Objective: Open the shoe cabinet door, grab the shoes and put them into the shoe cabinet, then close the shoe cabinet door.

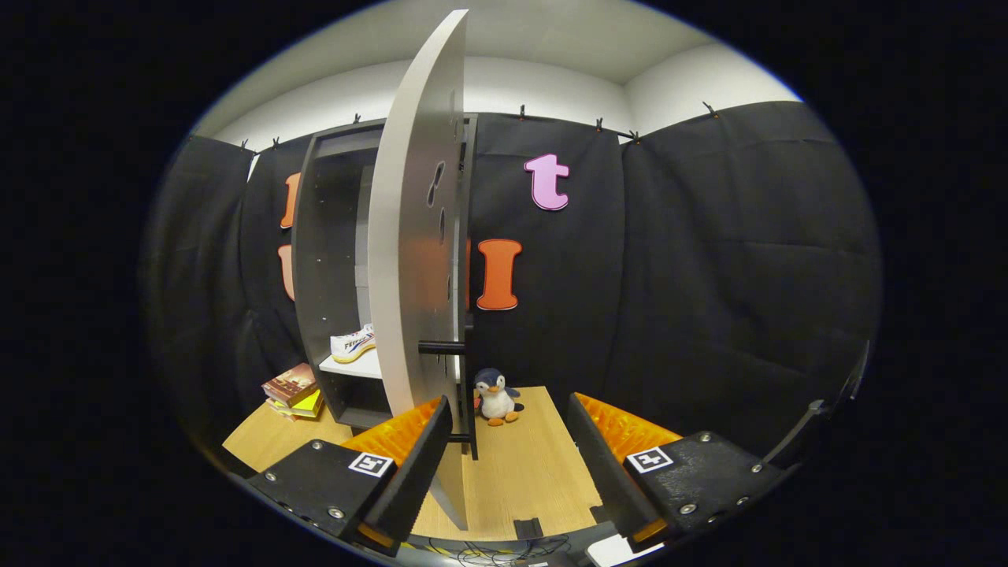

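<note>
grey door (pixel 409 260), white shoe (pixel 352 344), black-and-white penguin (pixel 495 396).

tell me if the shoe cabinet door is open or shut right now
Open. The door stands swung out edge-on toward the open fingers, baring a shelf with a shoe on it.

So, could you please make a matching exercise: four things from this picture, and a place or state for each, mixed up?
Things:
1. shoe
2. penguin toy
3. books
4. cabinet door

Places or states:
A. stacked on the floor beside the cabinet
B. swung open, its edge toward the gripper, whose fingers are open
C. on a shelf inside the cabinet
D. standing on the floor beyond the fingers

Pairs: 1-C, 2-D, 3-A, 4-B
</note>
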Motion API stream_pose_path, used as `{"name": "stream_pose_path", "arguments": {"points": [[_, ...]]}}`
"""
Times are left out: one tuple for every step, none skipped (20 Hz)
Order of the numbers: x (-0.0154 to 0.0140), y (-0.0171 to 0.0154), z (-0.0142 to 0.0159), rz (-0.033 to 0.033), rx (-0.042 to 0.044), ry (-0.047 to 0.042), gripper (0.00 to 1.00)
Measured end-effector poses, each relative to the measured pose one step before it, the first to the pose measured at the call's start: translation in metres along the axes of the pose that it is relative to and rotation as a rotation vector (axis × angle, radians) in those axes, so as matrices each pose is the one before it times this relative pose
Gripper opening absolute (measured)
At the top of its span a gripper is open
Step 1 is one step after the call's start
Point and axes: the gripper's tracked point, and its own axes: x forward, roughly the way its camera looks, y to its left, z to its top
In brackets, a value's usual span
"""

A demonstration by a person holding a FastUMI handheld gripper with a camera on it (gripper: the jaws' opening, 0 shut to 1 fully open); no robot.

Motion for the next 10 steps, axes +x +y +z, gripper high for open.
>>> {"name": "stream_pose_path", "arguments": {"points": [[0.00347, 0.00665, -0.00422, 0.01427, -0.00128, 0.00696, 0.92], [0.00101, 0.00525, -0.00018, 0.0105, -0.00152, 0.00042, 0.92], [0.00114, 0.00381, 0.00051, 0.01228, -0.00533, 0.00247, 0.91], [-0.00064, 0.00596, 0.00034, 0.01292, -0.00478, -0.00107, 0.9], [0.00054, 0.0064, 0.00122, 0.01621, -0.00546, 0.00003, 0.9], [-0.0006, 0.008, 0.00078, 0.01713, 0.0007, -0.00051, 0.9], [0.00042, 0.0088, 0.00025, 0.01798, 0.00281, 0.00031, 0.9], [0.00009, 0.00793, 0.00105, 0.01601, 0.0062, 0.00012, 0.9], [0.00247, 0.00849, -0.0013, 0.01481, 0.00382, -0.00007, 0.89], [0.00116, 0.00791, 0.00007, 0.01132, 0.00388, -0.00069, 0.89]]}}
